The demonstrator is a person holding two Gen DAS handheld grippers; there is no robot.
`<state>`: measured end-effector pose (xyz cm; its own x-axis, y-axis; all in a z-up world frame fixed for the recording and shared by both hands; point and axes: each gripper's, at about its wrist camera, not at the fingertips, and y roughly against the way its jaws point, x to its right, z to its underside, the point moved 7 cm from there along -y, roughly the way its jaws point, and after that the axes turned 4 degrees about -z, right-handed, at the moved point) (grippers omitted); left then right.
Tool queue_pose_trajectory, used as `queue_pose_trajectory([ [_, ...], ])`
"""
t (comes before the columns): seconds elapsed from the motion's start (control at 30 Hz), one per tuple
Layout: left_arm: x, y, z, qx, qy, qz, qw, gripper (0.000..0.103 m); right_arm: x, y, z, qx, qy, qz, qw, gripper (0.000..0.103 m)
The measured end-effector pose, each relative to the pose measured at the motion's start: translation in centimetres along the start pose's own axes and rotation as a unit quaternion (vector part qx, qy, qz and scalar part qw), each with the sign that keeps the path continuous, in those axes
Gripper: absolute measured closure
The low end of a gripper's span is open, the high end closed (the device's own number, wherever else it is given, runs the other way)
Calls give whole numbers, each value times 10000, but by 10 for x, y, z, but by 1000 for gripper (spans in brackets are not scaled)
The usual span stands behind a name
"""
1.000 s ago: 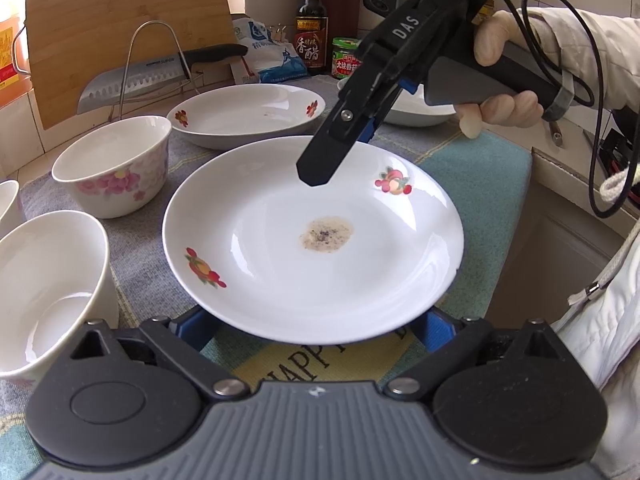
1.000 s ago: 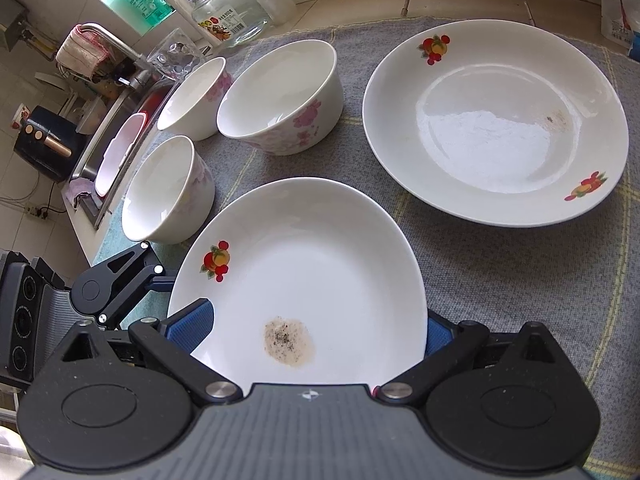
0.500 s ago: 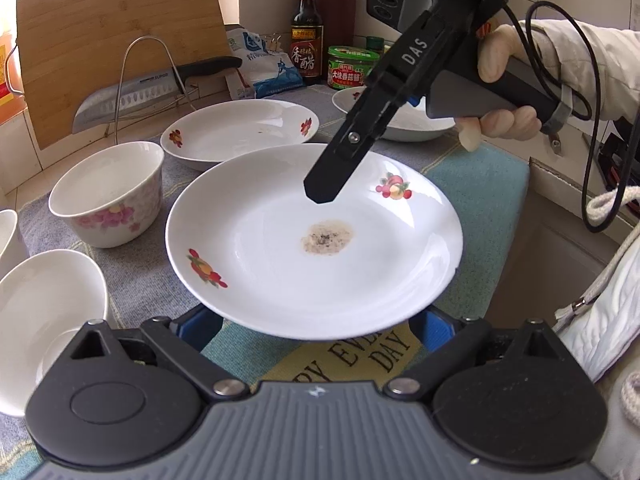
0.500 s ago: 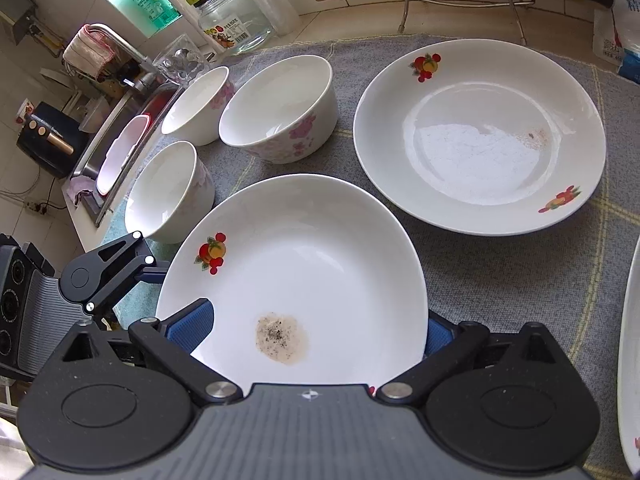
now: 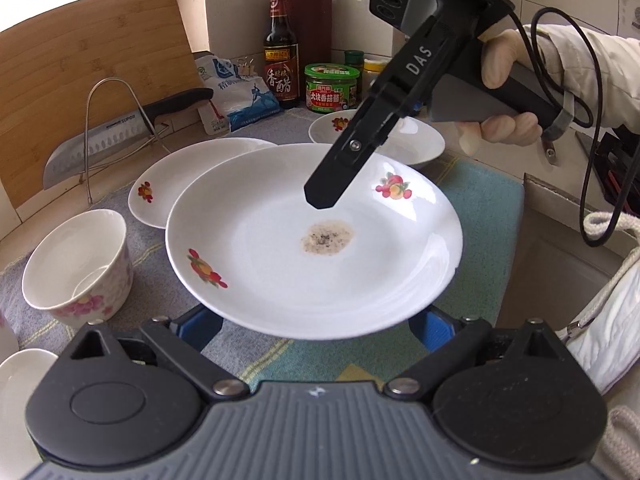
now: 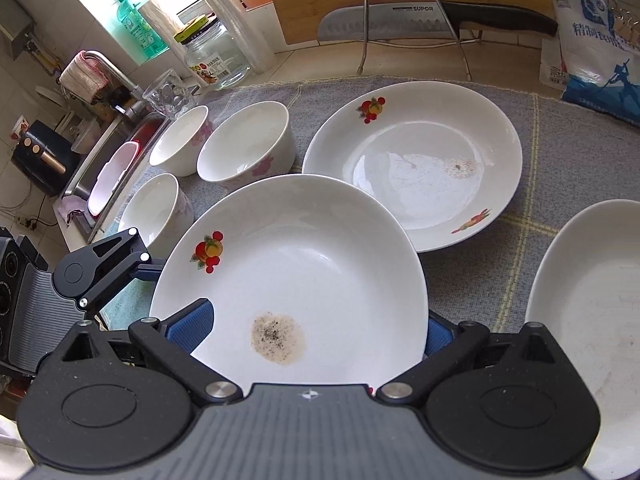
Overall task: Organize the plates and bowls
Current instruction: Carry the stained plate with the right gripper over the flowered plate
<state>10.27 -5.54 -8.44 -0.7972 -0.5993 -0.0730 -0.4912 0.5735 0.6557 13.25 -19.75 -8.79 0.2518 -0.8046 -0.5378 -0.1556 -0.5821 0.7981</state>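
Here, both grippers carry one soiled plate [image 5: 280,264] above the bench [image 5: 480,200], which is covered by a grey and teal cloth. The left gripper [image 5: 314,326] has its blue fingers [image 5: 200,326] spread wide to either side of the plate's near rim, cradling it from below; whether they press on it I cannot tell. The right gripper [image 6: 318,330] holds the same plate [image 6: 304,264] likewise, its blue fingers [image 6: 190,326] wide apart at the rim. In the left view that gripper's black body [image 5: 400,92] slants down over the plate, held by a gloved hand [image 5: 508,88]. The plate bears fruit prints and a brownish speckled stain near its middle. It partly overlaps a second plate [image 6: 420,164] lying on the cloth. Three bowls [image 6: 244,146] stand nearby, and a third plate [image 6: 592,320] lies at the right. A knife [image 6: 400,20] rests on a wire rack.
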Motion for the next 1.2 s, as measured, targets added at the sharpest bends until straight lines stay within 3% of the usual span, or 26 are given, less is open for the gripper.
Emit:
queue_pose_trajectory([
  [0.63,60,-75,-79,81,-434,377,9983,5,93,80,9,518,-347,429,9971,0],
  [1.2,83,-122,-106,-124,-575,593,9965,5,150,97,21,615,-651,542,9945,0],
])
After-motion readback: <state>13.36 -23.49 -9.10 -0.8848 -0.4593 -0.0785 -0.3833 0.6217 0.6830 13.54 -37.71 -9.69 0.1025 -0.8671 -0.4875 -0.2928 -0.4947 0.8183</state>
